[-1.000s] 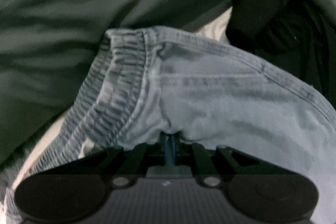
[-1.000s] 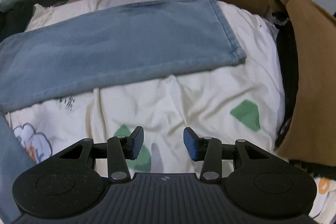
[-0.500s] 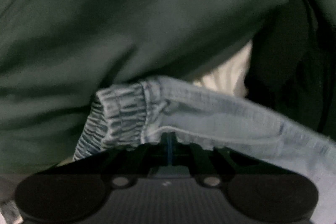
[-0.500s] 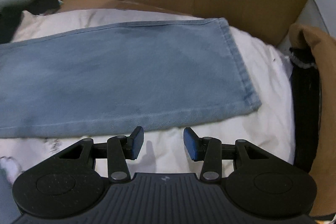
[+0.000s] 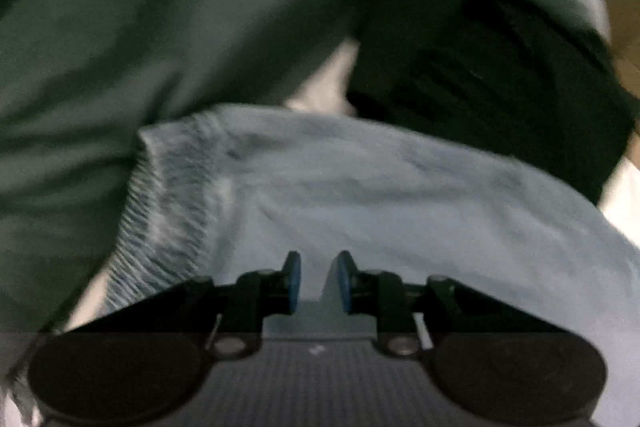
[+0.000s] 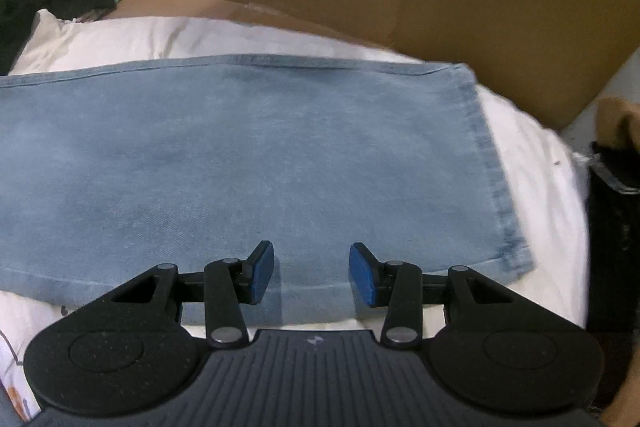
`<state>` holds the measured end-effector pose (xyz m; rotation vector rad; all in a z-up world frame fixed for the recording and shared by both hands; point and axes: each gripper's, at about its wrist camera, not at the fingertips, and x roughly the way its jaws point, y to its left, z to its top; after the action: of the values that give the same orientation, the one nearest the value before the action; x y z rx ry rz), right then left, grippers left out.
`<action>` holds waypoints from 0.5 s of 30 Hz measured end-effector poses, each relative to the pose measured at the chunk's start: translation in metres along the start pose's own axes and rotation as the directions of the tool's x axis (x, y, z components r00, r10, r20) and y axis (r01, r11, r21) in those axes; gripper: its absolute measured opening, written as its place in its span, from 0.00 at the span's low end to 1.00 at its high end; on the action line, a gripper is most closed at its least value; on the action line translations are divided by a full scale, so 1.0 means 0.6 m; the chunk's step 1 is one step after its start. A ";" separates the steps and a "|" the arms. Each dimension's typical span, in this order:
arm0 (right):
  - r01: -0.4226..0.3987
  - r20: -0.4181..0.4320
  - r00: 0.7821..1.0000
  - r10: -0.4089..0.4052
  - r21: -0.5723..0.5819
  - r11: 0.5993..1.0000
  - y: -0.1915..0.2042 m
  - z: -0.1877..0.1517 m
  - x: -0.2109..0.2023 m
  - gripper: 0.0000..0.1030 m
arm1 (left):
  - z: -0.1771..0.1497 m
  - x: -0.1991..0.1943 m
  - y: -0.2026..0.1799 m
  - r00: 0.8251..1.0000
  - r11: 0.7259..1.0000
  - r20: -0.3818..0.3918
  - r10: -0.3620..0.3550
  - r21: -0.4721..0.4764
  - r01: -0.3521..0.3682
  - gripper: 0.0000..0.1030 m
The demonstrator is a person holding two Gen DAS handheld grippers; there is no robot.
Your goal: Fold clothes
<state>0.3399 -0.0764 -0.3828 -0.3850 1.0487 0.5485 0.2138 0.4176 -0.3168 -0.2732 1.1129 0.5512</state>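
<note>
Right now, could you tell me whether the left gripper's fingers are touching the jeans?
Apart. In the left wrist view, the fingers of the left gripper, just opened, stand clear of the jeans, nothing pinched between them.

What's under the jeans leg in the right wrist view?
The jeans leg lies flat on a white sheet, which shows along its far edge and past the hem. Whatever is directly beneath the denim is covered.

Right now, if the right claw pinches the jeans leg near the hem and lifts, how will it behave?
The jeans leg lies flat and limp on the white bedsheet, so it will probably drape and sag. The denim looks thick, so fairly heavy. The stitched hem should give the open right claw firm purchase.
</note>
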 end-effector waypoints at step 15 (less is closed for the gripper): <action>0.092 -0.009 0.996 -0.092 0.094 0.991 -0.090 -0.003 0.054 0.69 | -0.018 0.059 -0.083 0.999 0.995 -0.023 -0.039 0.092 0.041 0.48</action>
<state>0.3835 -0.1131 -0.4101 -0.3494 1.0515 0.4139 0.2446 0.3807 -0.3565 -0.2205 1.1484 0.4610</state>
